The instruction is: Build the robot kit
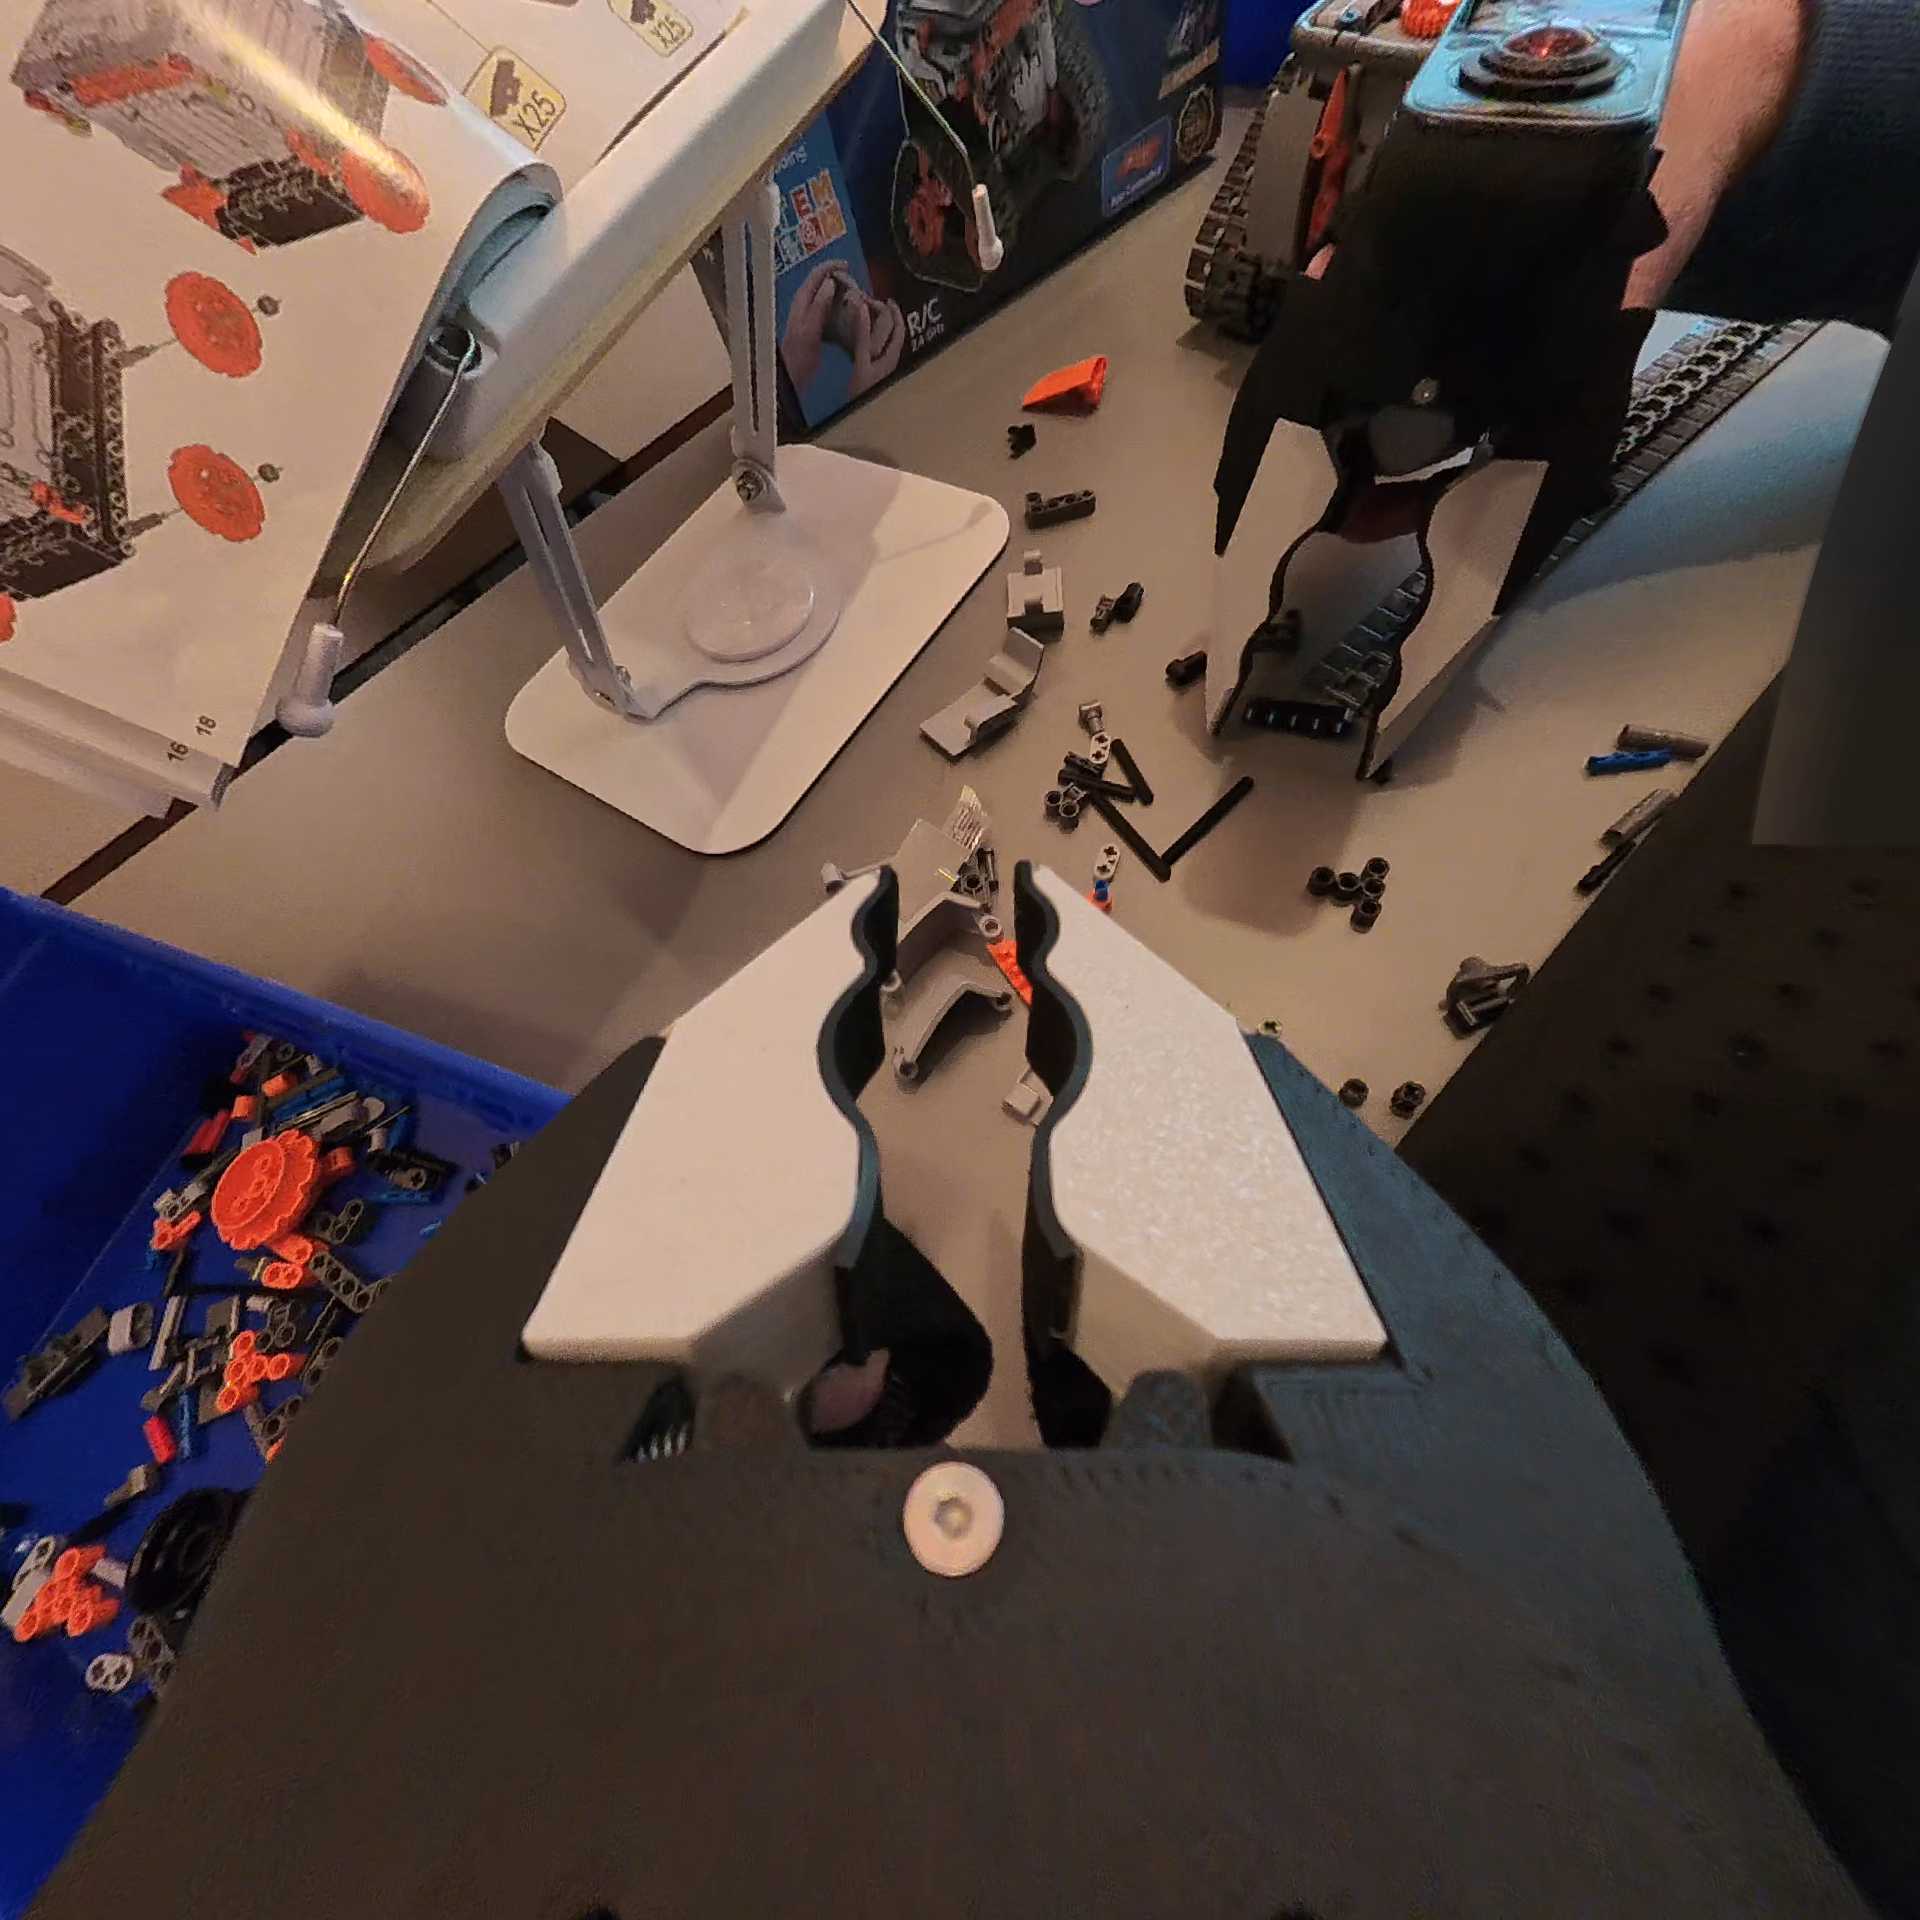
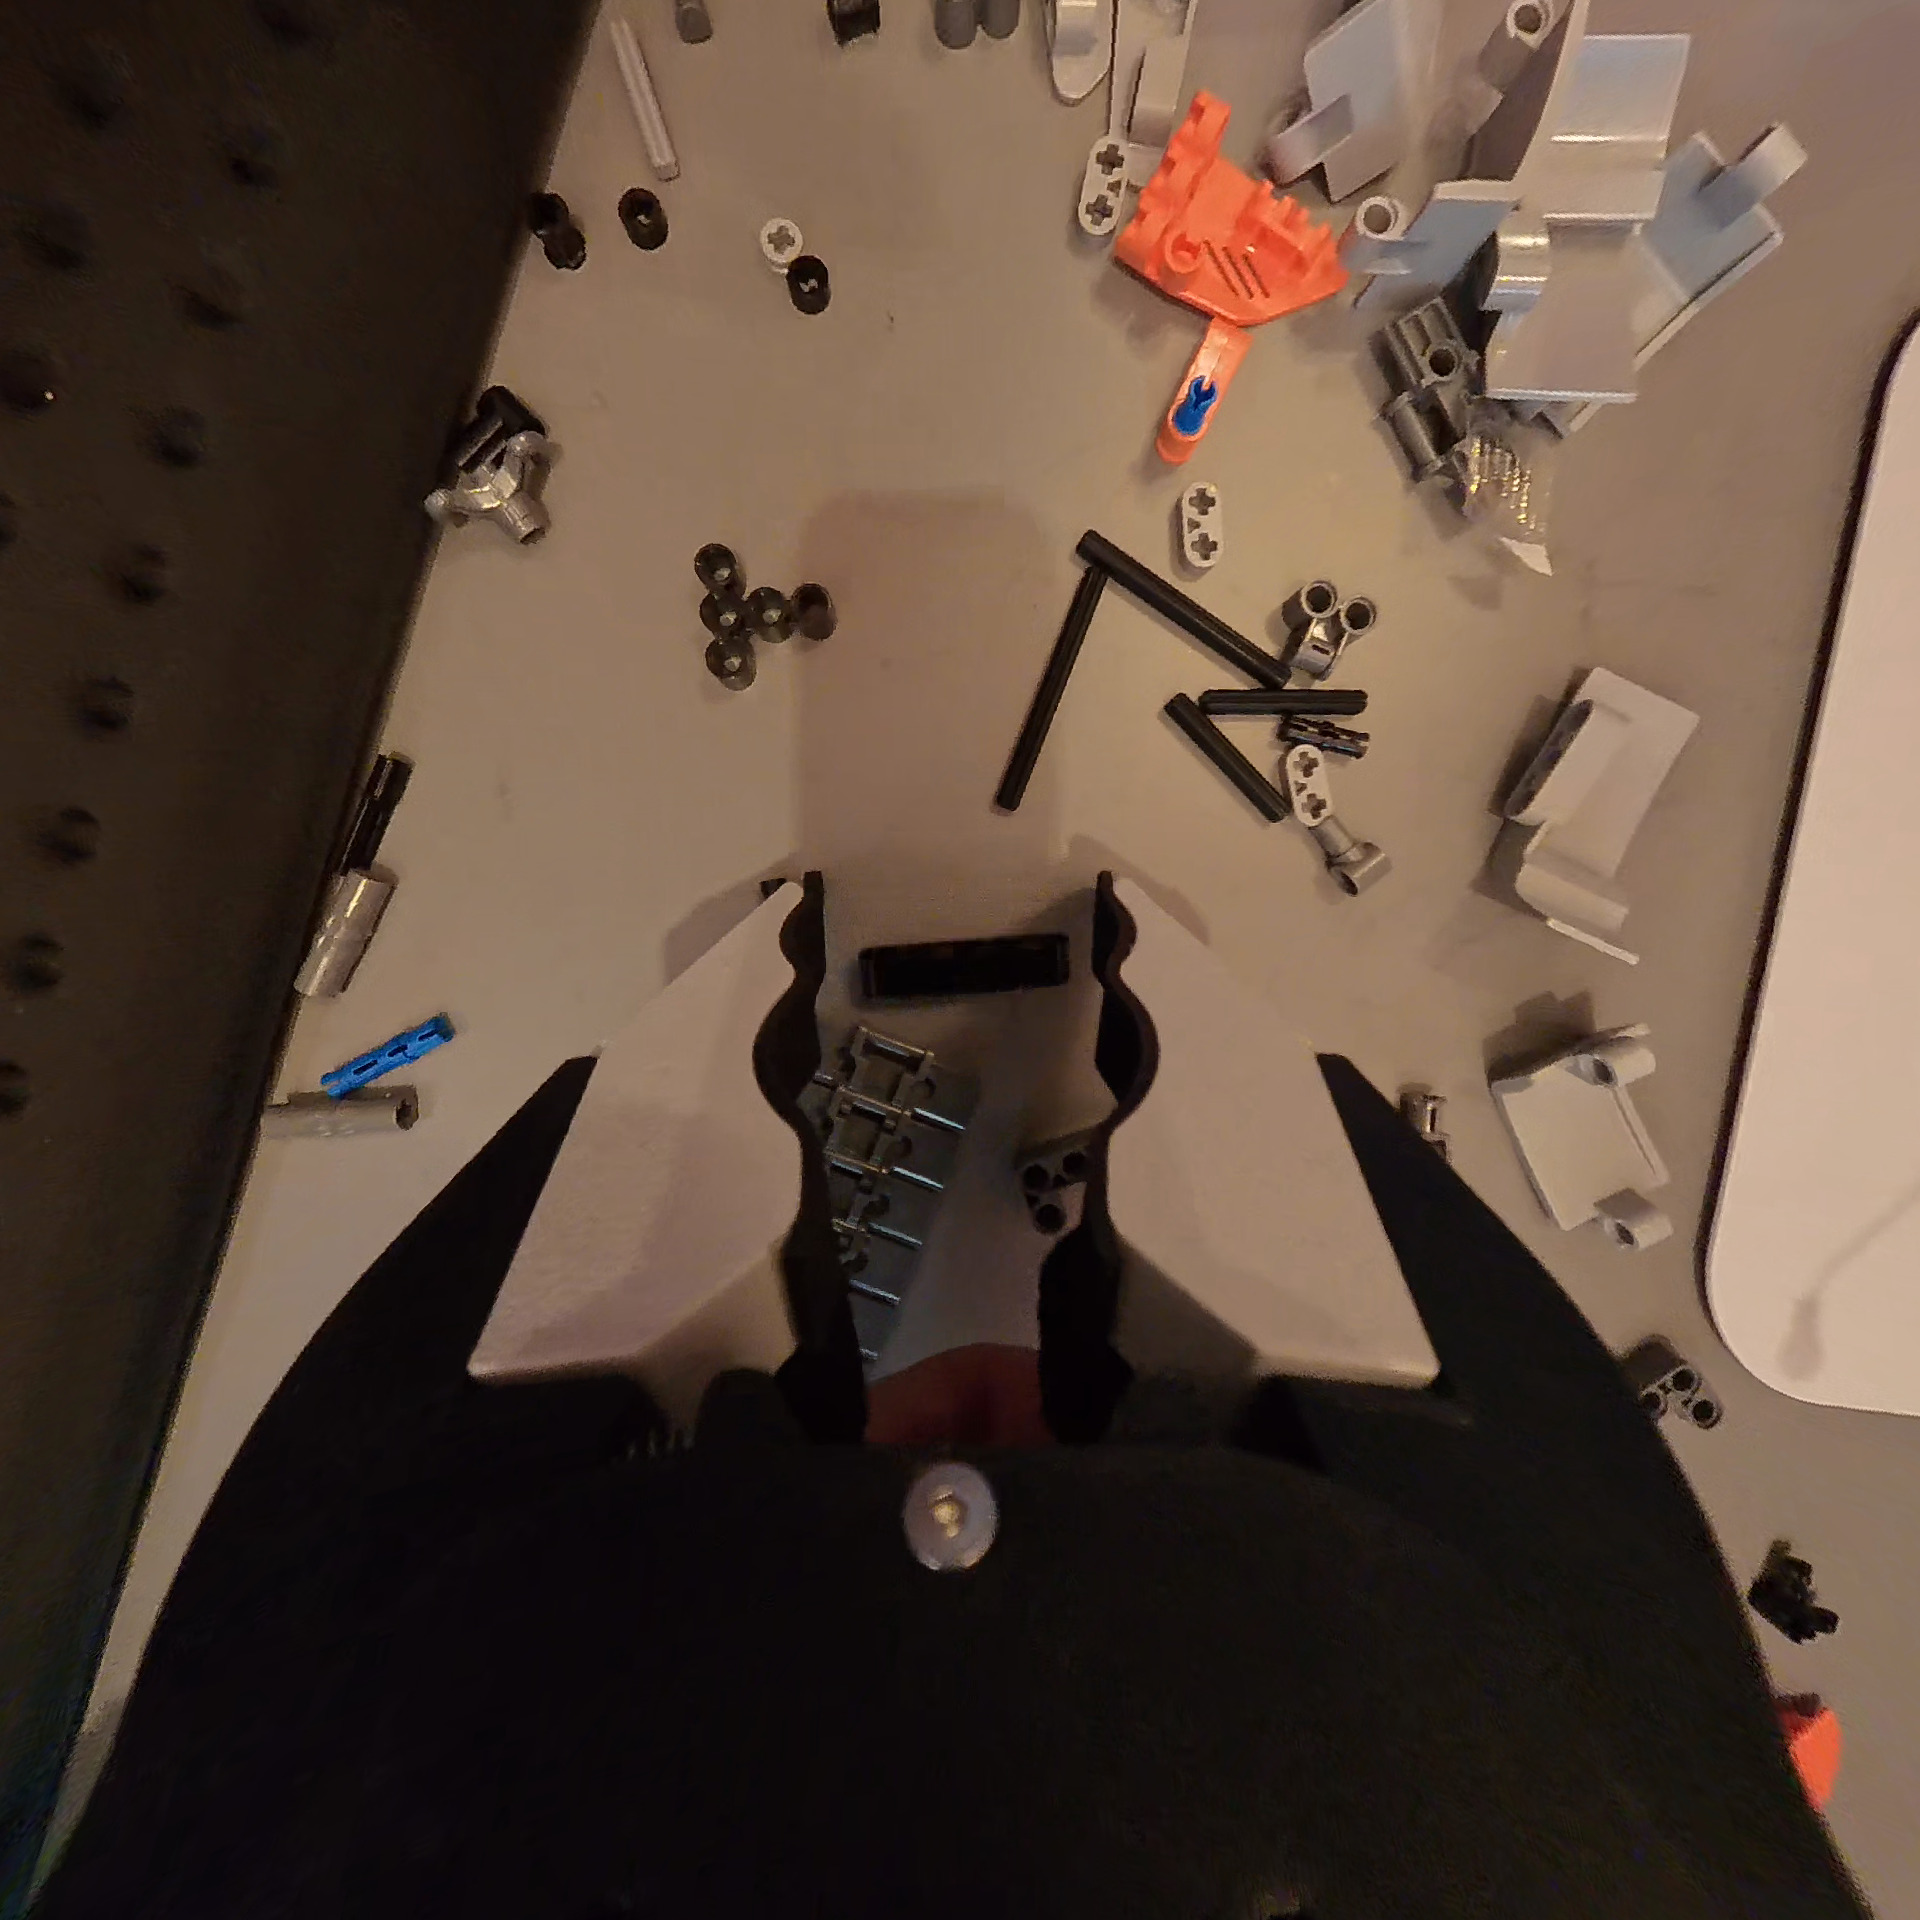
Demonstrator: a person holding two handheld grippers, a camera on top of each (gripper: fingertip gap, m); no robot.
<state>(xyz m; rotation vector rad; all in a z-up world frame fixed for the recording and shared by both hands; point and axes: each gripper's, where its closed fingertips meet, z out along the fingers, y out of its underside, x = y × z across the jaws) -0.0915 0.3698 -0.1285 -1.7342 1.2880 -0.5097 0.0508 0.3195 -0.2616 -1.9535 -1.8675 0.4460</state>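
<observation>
Left tool [image 1: 953, 883] slightly parted over grey panel piece [image 1: 940, 961]; blue bin [image 1: 62, 1039] left; right tool [image 1: 1314, 743] beyond

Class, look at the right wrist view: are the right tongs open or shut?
Open. The right tongs show a wide gap between their tips, with a black beam and grey track piece lying on the table between them, ungripped.

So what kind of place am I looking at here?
Probably a hobby or lab workbench for building a brick-kit vehicle: loose small plastic building pieces scattered over the grey tabletop, a blue plastic bin of spare parts, and an open instruction booklet on a white stand.
</observation>
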